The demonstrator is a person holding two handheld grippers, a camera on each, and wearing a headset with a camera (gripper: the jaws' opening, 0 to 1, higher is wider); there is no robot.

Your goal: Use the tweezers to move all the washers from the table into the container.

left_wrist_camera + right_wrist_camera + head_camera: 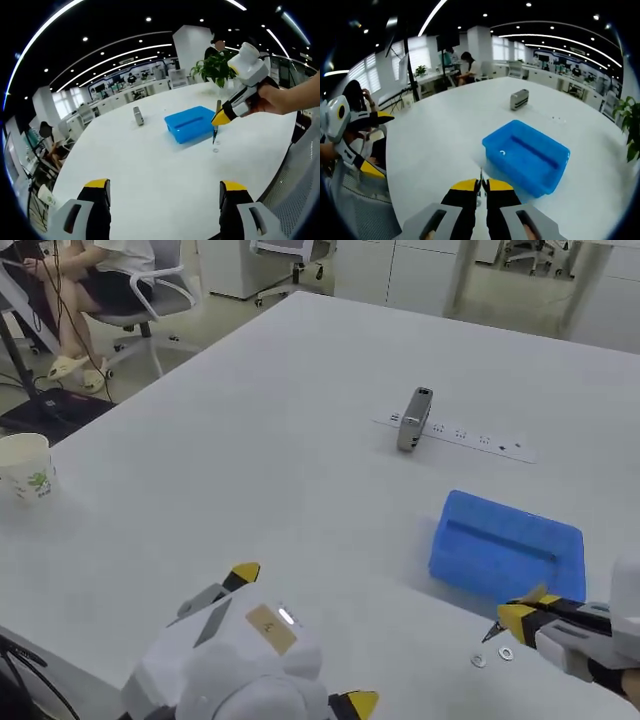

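So the right gripper (pixel 481 187) has its jaws pinched tight on the tweezers (pixel 491 632), which poke out thin between the yellow tips; in the head view it sits at the lower right of the white table (pixel 250 470), with the tweezer tip angled down just beside two washers (pixel 506 653) lying loose on the tabletop; can't tell if the tip actually touches either one. The blue container (pixel 508 550) sits near those washers, a bit further from the person, upright and open on top; in the right gripper view there's a small pale ring on its floor near one corner that looks like a washer, but it's too tiny to be sure. The left gripper (pixel 165 187) hangs over the near side of the table, jaws spread wide and fully released, well apart from the washers. Further back a small metal box (pixel 415 420) stands at the end of a flat white power strip (pixel 470 437); a paper cup (pixel 25 467) sits way off at the left edge.
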